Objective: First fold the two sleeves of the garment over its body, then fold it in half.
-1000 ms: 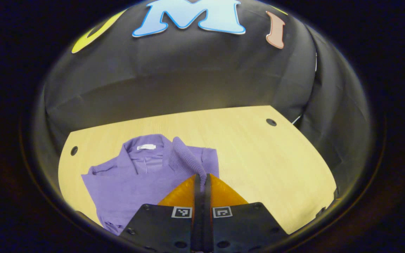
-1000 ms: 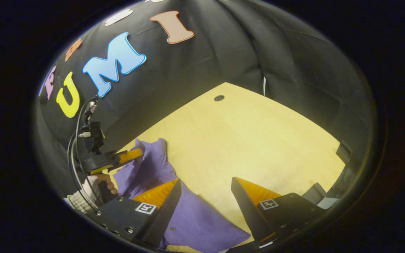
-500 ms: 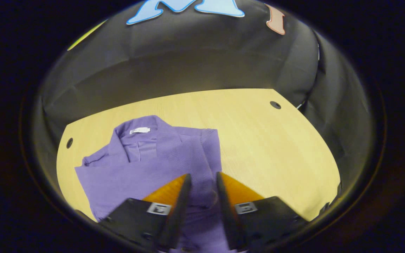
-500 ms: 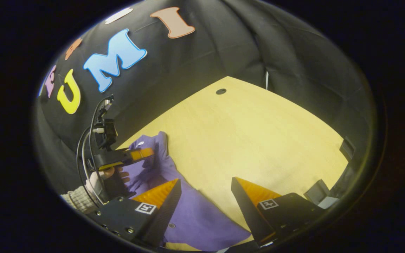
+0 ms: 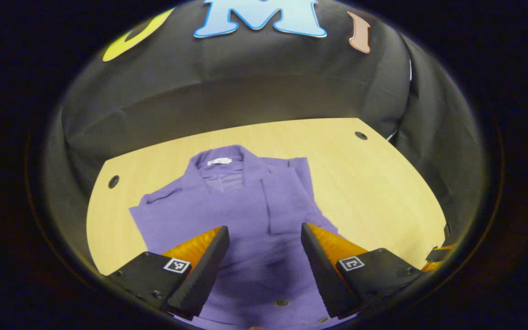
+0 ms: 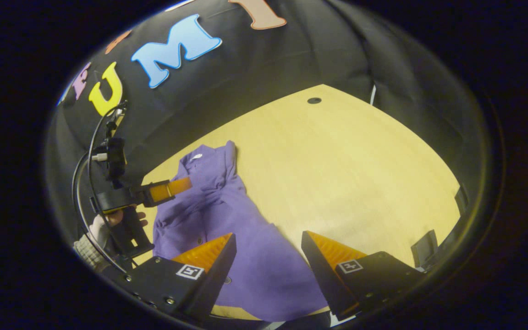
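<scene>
Because the purple garment [image 5: 241, 206] is a soft, light knit, it will likely drape and slip, so I judge the hem corners the best hold for halving it. It lies flat on the wooden table [image 5: 365, 183], collar toward twelve o'clock, both sleeves apparently folded over the body. The left gripper [image 5: 264, 256] and right gripper [image 6: 268, 263] hang above it, jaws wide, holding nothing.

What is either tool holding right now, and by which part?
Nothing is held. The left tool is open above the purple garment, gripping no cloth. The right tool is open too, over the garment's lower part, fingers apart and clear of it.
</scene>
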`<state>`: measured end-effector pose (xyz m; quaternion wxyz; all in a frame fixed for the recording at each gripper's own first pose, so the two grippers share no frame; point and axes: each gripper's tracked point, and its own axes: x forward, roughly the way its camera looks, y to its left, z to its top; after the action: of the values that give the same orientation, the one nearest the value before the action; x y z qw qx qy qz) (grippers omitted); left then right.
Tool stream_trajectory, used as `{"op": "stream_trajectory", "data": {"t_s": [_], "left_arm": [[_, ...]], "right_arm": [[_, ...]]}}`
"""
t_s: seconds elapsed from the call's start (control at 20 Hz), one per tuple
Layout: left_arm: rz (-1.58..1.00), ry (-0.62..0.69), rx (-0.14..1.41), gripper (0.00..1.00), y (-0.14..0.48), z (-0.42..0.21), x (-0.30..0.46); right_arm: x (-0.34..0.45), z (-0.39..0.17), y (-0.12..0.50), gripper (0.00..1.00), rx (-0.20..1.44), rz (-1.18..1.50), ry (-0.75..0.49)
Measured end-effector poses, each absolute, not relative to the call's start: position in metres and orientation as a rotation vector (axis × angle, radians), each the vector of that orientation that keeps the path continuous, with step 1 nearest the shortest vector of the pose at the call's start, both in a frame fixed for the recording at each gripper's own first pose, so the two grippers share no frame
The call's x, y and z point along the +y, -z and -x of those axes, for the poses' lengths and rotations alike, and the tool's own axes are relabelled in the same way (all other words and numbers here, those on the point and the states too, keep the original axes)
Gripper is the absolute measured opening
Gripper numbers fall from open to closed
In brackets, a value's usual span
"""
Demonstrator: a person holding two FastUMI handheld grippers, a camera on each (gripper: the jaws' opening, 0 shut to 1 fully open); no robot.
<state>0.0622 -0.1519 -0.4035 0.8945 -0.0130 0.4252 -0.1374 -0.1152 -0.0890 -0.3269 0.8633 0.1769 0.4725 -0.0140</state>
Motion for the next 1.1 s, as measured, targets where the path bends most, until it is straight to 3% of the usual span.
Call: {"op": "stream_trajectory", "data": {"t_s": [0.75, 1.1], "left_arm": [[0.077, 0.076, 1.167, 1.00, 0.474, 0.171, -0.025], [0.047, 0.063, 1.282, 1.00, 0.497, 0.219, -0.017]], "right_arm": [[-0.052, 0.196, 0.404, 0.91, 1.321, -0.132, -0.089], [-0.060, 0.213, 0.420, 0.93, 1.399, -0.005, -0.060]]}}
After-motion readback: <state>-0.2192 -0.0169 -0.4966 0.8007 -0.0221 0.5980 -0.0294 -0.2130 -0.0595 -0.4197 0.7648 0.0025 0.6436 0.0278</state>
